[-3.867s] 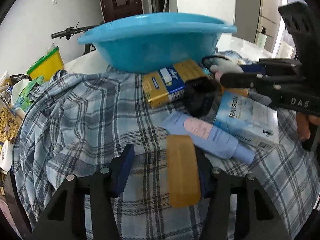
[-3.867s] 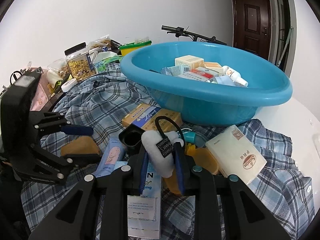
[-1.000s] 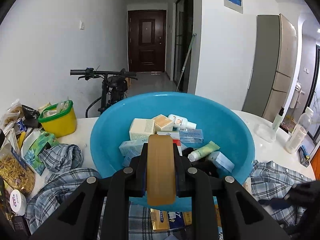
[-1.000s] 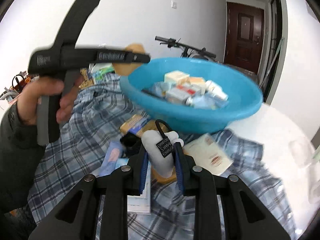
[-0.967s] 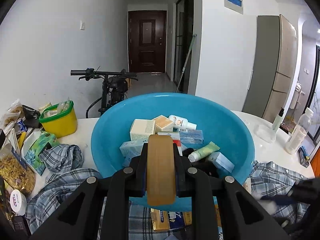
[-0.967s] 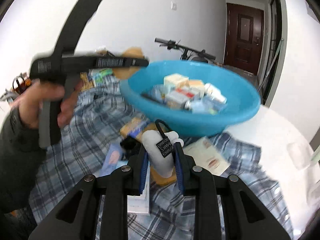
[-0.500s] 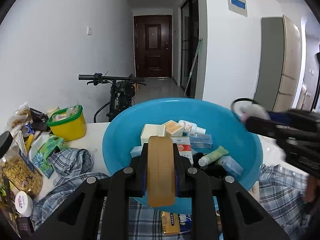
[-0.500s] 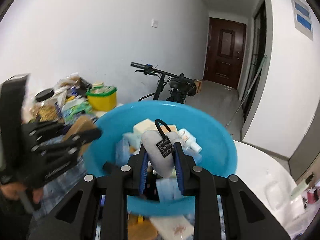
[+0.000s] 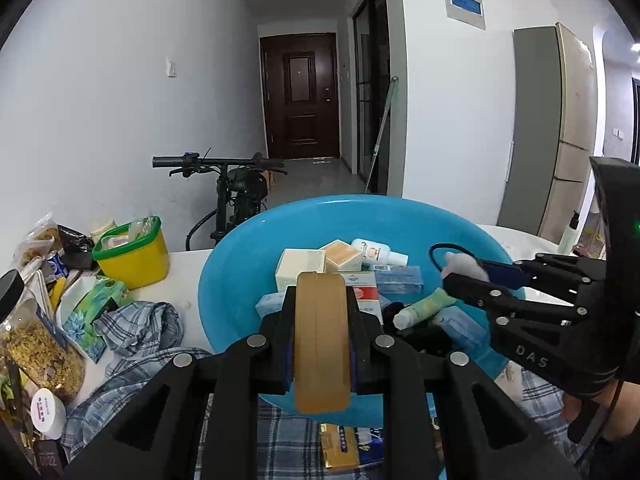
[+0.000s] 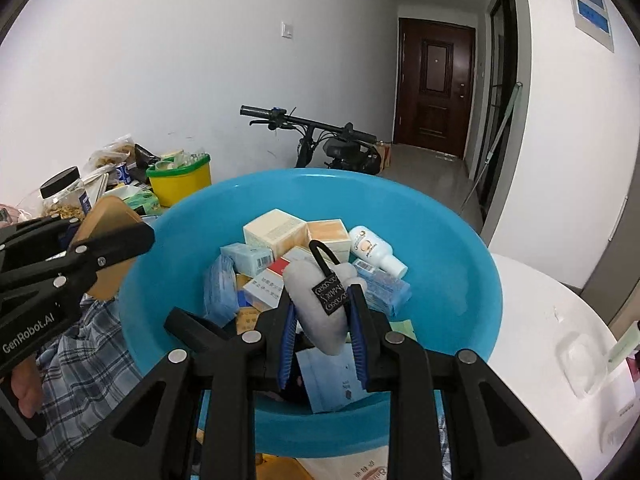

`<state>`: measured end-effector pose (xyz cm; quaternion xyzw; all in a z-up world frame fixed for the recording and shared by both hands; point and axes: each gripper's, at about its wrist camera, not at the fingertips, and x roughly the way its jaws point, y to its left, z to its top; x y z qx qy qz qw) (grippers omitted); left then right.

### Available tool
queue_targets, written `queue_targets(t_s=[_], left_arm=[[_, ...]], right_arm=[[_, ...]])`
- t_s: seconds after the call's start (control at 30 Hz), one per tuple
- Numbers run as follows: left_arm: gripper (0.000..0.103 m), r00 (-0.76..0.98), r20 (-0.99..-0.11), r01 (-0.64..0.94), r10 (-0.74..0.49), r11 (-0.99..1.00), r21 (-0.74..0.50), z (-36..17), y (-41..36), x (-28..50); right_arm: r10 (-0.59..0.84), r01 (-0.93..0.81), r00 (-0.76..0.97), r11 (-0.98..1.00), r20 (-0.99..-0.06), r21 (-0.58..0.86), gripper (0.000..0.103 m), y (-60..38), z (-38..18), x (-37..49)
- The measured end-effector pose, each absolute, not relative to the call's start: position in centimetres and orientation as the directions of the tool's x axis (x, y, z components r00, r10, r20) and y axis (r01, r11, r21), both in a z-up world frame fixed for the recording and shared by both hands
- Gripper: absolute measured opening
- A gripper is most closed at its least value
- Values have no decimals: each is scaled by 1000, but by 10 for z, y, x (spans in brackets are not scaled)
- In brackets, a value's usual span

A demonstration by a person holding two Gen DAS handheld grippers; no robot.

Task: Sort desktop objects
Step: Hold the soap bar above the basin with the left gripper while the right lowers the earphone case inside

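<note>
A blue plastic basin [image 9: 240, 264] [image 10: 472, 280] holds several small boxes, a white bottle [image 10: 374, 250] and a green tube [image 9: 424, 307]. My left gripper [image 9: 322, 338] is shut on a flat tan bar [image 9: 322, 340], held above the basin's near rim. The same bar [image 10: 105, 236] shows at the left of the right wrist view, outside the rim. My right gripper [image 10: 322, 320] is shut on a grey plush pouch [image 10: 320, 308] with a black loop and tag, over the basin's inside. In the left wrist view that pouch [image 9: 464, 265] hangs above the basin's right half.
A blue plaid cloth [image 9: 136, 360] covers the table under the basin. At the left stand a yellow tub with a green rim [image 9: 132, 256], a jar of cereal [image 9: 36, 344] and snack bags. A yellow-and-blue box [image 9: 348, 446] lies under the basin's front. A bicycle [image 10: 320, 140] stands behind.
My right gripper has carried the grey pouch from above the cloth up and over the basin. The left gripper has kept its place above the near rim with the tan bar.
</note>
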<state>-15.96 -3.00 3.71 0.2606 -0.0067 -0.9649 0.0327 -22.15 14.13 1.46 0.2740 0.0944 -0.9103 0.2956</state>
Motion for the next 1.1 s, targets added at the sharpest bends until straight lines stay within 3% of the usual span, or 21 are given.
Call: queue_targets(t_s=[1.1], left_arm=[[21, -864, -501, 36, -46, -999, 29, 31, -21, -160]], right_arm=[[-512, 601, -675, -799, -532, 6, 23, 145, 18, -212]])
